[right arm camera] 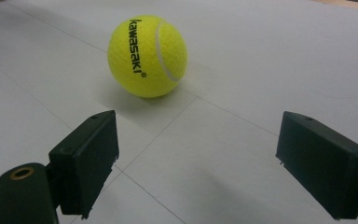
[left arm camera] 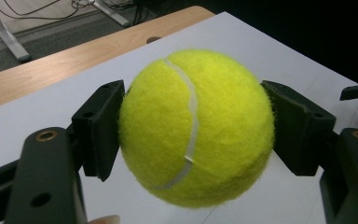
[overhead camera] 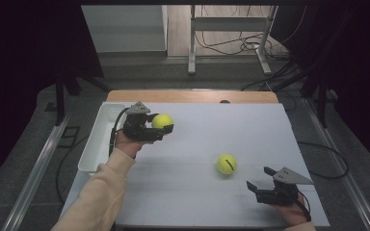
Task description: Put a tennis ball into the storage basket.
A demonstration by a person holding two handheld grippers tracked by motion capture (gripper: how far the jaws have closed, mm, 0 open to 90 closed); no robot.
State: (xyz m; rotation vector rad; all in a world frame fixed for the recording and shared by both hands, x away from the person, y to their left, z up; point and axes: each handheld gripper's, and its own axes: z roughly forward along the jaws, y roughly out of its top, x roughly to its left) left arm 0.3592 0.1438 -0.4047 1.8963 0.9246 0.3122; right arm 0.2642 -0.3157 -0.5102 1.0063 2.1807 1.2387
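Note:
My left gripper [overhead camera: 166, 124] is shut on a yellow tennis ball [overhead camera: 162, 121] and holds it above the white table, just right of the tray. In the left gripper view that ball [left arm camera: 196, 127] sits squeezed between both black pads. A second yellow tennis ball [overhead camera: 226, 164] with black lettering lies on the table right of the middle. My right gripper [overhead camera: 259, 177] stands open near the front right edge, a short way from it. In the right gripper view this ball [right arm camera: 147, 56] lies beyond the open jaws, off to the left, untouched.
A long white tray [overhead camera: 96, 139] runs along the table's left edge. A bare wooden strip [overhead camera: 192, 96] borders the far edge of the white table [overhead camera: 197, 187]. Beyond it are a metal stand [overhead camera: 231, 38] and loose cables on the floor.

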